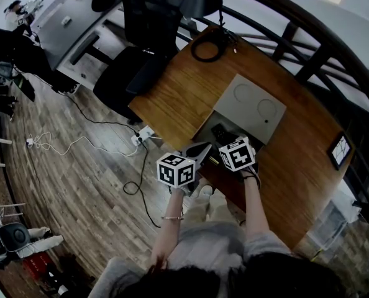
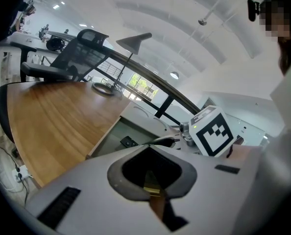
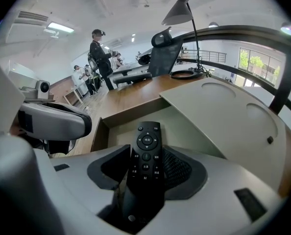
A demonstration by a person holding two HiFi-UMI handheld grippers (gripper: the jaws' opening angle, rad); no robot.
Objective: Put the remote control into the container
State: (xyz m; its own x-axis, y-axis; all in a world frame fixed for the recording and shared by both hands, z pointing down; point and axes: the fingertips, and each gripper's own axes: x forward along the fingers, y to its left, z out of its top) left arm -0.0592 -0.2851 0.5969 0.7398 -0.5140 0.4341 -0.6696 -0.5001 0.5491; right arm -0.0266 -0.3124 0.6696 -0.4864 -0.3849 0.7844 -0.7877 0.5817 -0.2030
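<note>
- Your right claw clamps the black remote control, and the remote's lower end is buried between the jaws.
- Its buttons face up, and its tip points at the open container.
- Your left claw is closed and empty.

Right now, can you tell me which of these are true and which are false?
1. The right gripper holds the remote. True.
2. The remote lies loose in the box. False: the jaws grip it, with its front end over the open box.
3. The lid covers the whole box. False: it sits to one side and the box is partly open.
4. A lamp stands on the wooden table. True.
</note>
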